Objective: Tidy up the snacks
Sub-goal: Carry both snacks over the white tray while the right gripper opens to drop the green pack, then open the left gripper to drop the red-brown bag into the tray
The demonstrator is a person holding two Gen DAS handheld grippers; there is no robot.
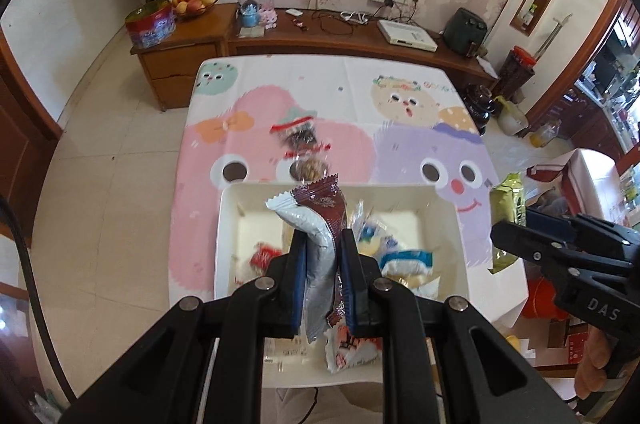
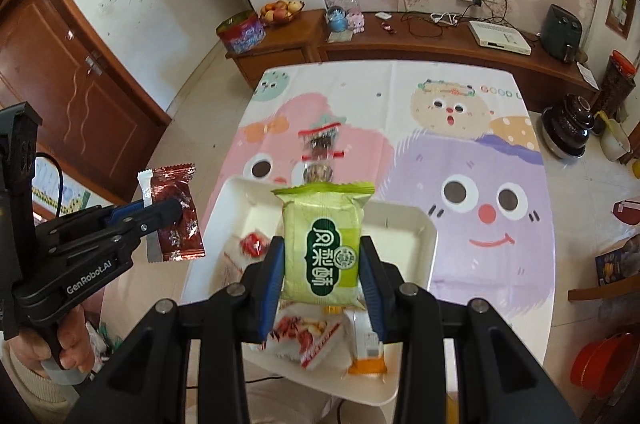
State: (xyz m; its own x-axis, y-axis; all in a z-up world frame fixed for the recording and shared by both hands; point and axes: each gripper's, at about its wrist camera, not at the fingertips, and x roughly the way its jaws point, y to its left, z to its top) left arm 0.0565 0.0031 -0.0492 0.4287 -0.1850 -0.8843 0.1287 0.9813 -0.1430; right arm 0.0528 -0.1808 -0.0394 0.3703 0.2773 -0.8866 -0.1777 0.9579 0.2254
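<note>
The left gripper point(image 1: 323, 256) has its jaws clenched on a dark red snack packet point(image 1: 322, 220) with a silver back, holding it upright in the air over the near left part of a white tray point(image 1: 448, 212). From the other side, that same red packet point(image 2: 176, 212) hangs out past the left edge of the table point(image 2: 400, 79), pinched near its middle by the left gripper point(image 2: 160, 214).

The right gripper point(image 2: 322, 264) grips a green snack packet point(image 2: 322, 244) by its two long sides, jaws closed on it, white lettering on a dark green label facing up. It is held above the tray point(image 2: 424, 232), toward the near right part. In the left view only a strip of the green packet point(image 1: 510, 199) shows beside the right gripper point(image 1: 516, 232), just off the tray's right wall.

Inside the tray lie several small wrapped snacks: a red one point(image 1: 262, 258) at the left, a blue and white one point(image 1: 404, 260) at the right, a red and white pack point(image 2: 304, 338) and an orange and white pack point(image 2: 366, 348) at the near end.

Beyond the tray's far rim, two clear-wrapped sweets point(image 2: 320, 151) lie on the cartoon-printed tablecloth point(image 2: 480, 151), one behind the other.
</note>
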